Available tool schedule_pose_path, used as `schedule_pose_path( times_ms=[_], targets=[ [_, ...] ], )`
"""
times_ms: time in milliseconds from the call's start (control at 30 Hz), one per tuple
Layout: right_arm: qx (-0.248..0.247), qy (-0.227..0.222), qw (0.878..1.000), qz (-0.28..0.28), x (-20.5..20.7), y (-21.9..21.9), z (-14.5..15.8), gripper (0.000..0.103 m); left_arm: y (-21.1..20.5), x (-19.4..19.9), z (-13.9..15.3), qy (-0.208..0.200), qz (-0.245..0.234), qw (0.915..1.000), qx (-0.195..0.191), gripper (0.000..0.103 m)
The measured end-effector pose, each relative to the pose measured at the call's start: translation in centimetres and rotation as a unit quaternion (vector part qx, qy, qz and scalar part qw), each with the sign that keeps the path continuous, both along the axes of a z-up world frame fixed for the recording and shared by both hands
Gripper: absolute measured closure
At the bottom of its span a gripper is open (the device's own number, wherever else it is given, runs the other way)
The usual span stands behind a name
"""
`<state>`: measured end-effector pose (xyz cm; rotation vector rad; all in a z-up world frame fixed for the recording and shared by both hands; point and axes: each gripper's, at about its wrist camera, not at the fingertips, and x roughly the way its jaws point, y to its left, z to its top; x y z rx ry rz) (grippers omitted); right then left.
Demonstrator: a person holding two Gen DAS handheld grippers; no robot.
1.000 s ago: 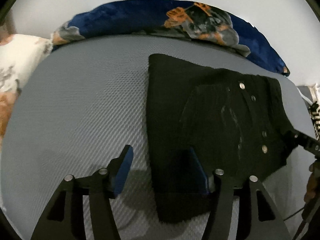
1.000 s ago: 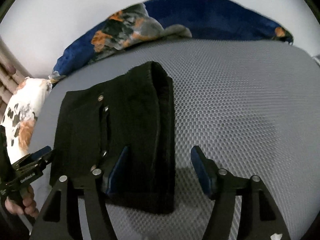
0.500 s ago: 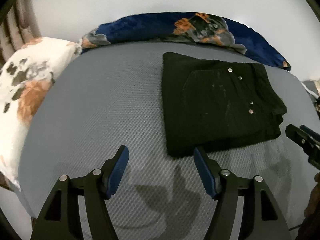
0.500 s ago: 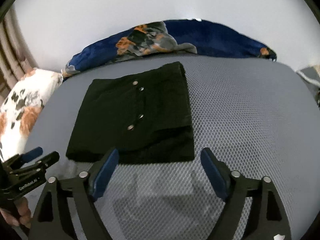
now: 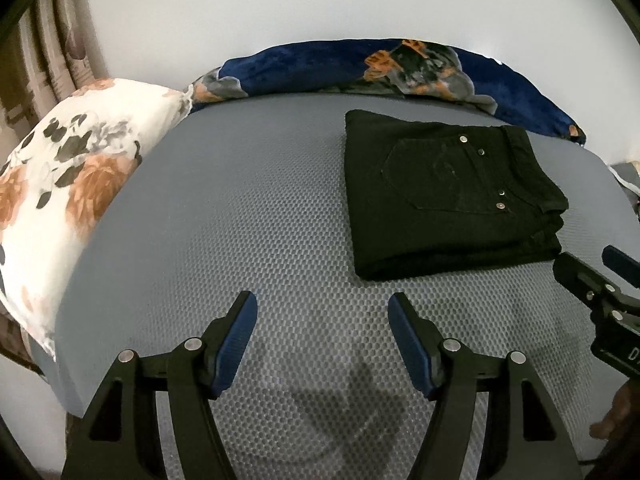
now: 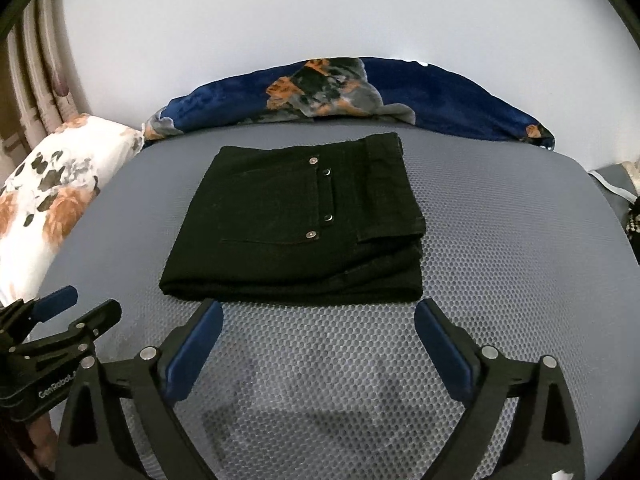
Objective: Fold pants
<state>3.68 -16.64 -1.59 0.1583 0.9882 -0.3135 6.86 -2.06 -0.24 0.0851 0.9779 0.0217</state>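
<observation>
Grey mattress point(image 6: 500, 216) holds my pants point(image 6: 296, 232) folded flat, seemingly finished; left gripper point(image 5: 322, 320) open and empty, right gripper point(image 6: 318, 324) opening, nothing between.

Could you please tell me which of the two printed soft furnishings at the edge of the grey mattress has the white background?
The white floral pillow at the left edge; the plush blanket along the wall is navy blue.

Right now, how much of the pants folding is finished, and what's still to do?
It looks finished: the black pants lie as a compact folded stack on the grey mattress, back pocket up. Nothing is in hand: the left gripper is open and empty, and the right gripper's jaws are opening with nothing between them. Probably nothing remains, except perhaps squaring the slightly uneven layers.
</observation>
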Motion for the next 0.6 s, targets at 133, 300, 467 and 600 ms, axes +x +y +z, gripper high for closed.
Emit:
schedule_pose_path(
  times_ms=[133, 300, 467, 600],
  targets=[
    [0.008, -0.003, 1.0, -0.002, -0.3, 0.3, 0.0, 0.007, 0.0, -0.5, 0.2, -0.002, 0.004, 1.0, 0.001, 0.035],
    [0.014, 0.002, 1.0, -0.003, -0.3, 0.6, -0.1, 0.007, 0.1, -0.8, 0.2, -0.003, 0.005, 1.0, 0.001, 0.035],
    [0.016, 0.01, 1.0, 0.009, -0.4, 1.2, -0.3, 0.007, 0.1, -0.9, 0.2, -0.002, 0.004, 1.0, 0.001, 0.035],
    [0.011, 0.012, 1.0, 0.012, -0.5, 1.4, -0.4, 0.007, 0.1, -1.0, 0.2, -0.002, 0.003, 1.0, 0.001, 0.035]
  ],
)
